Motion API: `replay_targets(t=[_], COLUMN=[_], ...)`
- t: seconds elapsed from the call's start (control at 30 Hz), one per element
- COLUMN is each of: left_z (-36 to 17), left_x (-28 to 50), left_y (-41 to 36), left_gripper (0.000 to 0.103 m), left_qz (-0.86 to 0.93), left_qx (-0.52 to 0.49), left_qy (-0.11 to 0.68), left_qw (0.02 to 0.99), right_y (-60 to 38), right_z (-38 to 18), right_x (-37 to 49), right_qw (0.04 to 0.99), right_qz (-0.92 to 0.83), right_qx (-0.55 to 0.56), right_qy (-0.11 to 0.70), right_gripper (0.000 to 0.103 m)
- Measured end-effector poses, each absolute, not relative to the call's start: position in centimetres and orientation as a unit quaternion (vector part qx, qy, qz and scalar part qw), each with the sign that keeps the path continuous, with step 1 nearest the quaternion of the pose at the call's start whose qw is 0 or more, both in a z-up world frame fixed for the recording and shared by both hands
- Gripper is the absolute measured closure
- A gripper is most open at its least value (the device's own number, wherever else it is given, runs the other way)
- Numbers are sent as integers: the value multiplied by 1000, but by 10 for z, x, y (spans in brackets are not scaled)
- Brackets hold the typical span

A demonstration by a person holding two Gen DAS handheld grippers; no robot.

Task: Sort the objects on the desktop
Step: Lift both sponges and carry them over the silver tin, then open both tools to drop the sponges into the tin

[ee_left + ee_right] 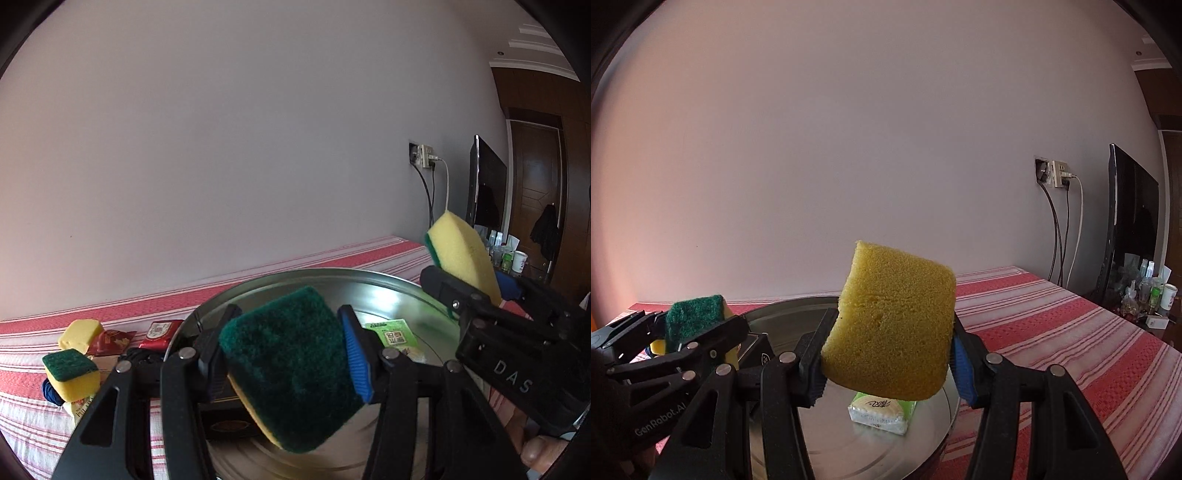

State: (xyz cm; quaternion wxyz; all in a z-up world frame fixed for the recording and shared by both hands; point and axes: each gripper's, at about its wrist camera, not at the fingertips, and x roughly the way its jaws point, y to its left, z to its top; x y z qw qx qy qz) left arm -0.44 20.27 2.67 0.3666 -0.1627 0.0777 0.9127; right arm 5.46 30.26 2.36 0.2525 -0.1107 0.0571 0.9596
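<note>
My left gripper (284,354) is shut on a sponge (291,365) with its green scouring side toward the camera, held above the round metal tray (399,291). My right gripper (888,358) is shut on a second sponge (892,325), yellow side toward the camera, also above the tray (798,310). Each gripper shows in the other's view: the right one with its sponge (461,254) at the right, the left one with its sponge (694,317) at the left. A green-and-white packet (882,411) lies in the tray; it also shows in the left wrist view (397,334).
Two more sponges (72,373) (79,332) and red packets (160,332) lie on the striped red-and-white cloth (33,424) left of the tray. A black box (755,349) sits by the tray. A dark monitor (1130,221) and bottles (1145,288) stand at the far right.
</note>
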Motion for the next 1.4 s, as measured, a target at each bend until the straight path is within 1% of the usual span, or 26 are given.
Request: replay_targets(t=[0.23, 0.4, 0.73, 0.83, 0.9, 0.97, 1.1, 1.2, 1.23, 1.27, 1.3, 1.33, 1.37, 1.4], left_z=[21, 21, 21, 21, 21, 21, 21, 22, 22, 22, 22, 23, 23, 23], left_x=[-7, -7, -9, -12, -13, -13, -14, -14, -14, -15, -16, -17, -17, -18], left_y=[204, 204, 202, 201, 200, 200, 200, 200, 199, 198, 197, 196, 193, 191], left_gripper=[50, 50, 49, 47, 47, 47, 45, 41, 38, 32, 29, 21, 11, 6], left_qz=[911, 912, 915, 916, 917, 918, 920, 924, 925, 927, 929, 931, 933, 934], left_qx=[-177, -179, -185, -189, -190, -190, -187, -186, -187, -187, -189, -190, -190, -191], left_qy=[75, 72, 72, 70, 67, 67, 66, 63, 61, 59, 56, 52, 47, 41], left_qw=[365, 361, 352, 347, 344, 343, 337, 329, 325, 320, 314, 308, 303, 298], right_y=[305, 298, 295, 297, 299, 301, 299, 299, 299, 300, 300, 301, 301, 302], right_z=[20, 21, 20, 19, 19, 19, 20, 20, 20, 20, 20, 21, 21, 21], right_x=[53, 52, 50, 49, 49, 49, 50, 51, 52, 52, 52, 53, 53, 54], right_qw=[257, 261, 267, 269, 275, 278, 283, 286, 288, 291, 294, 296, 298, 299], right_qz=[956, 955, 953, 952, 950, 949, 948, 948, 947, 946, 945, 945, 944, 944], right_qx=[-123, -126, -134, -137, -138, -139, -137, -134, -134, -133, -133, -131, -130, -129], right_qy=[74, 54, 45, 46, 49, 51, 48, 48, 49, 50, 51, 52, 53, 54], right_gripper=[45, 44, 44, 42, 37, 34, 34, 31, 30, 29, 28, 27, 27, 27])
